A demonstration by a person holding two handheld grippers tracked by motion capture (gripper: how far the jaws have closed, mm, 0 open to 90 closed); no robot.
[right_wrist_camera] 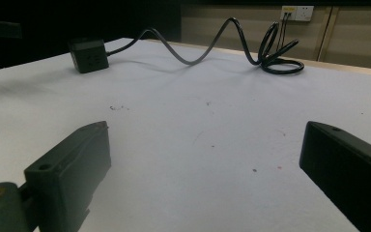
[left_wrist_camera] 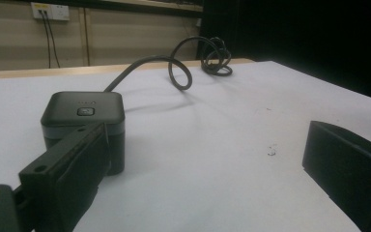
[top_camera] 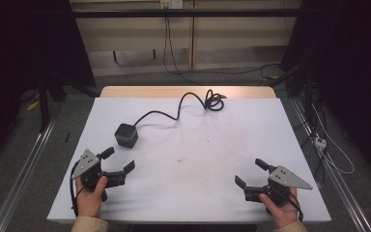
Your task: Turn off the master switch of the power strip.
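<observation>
- White desk [top_camera: 198, 159] in a dim room, dark curtains at both sides, wall sockets [top_camera: 171, 4] at the back.
- Black cube [top_camera: 126, 135] sits on the desk left of middle; its cord [top_camera: 174, 113] runs back to a loose coil [top_camera: 214, 101] near the far edge.
- Left tongs [top_camera: 121, 161] rest low at the near left, jaws wide and empty; the cube lies just beyond the left jaw, near but apart.
- Right tongs [top_camera: 251, 171] rest at the near right, jaws wide, nothing between them, well apart from the cube.
- Step, as I judge it: the start, before any grasp, with the left tongs nearest the cube.
- Next move likely calls for the left tongs to go forward and a little left, so the jaws straddle the cube's sides, then close squarely; the cord may drag and turn the cube.
</observation>
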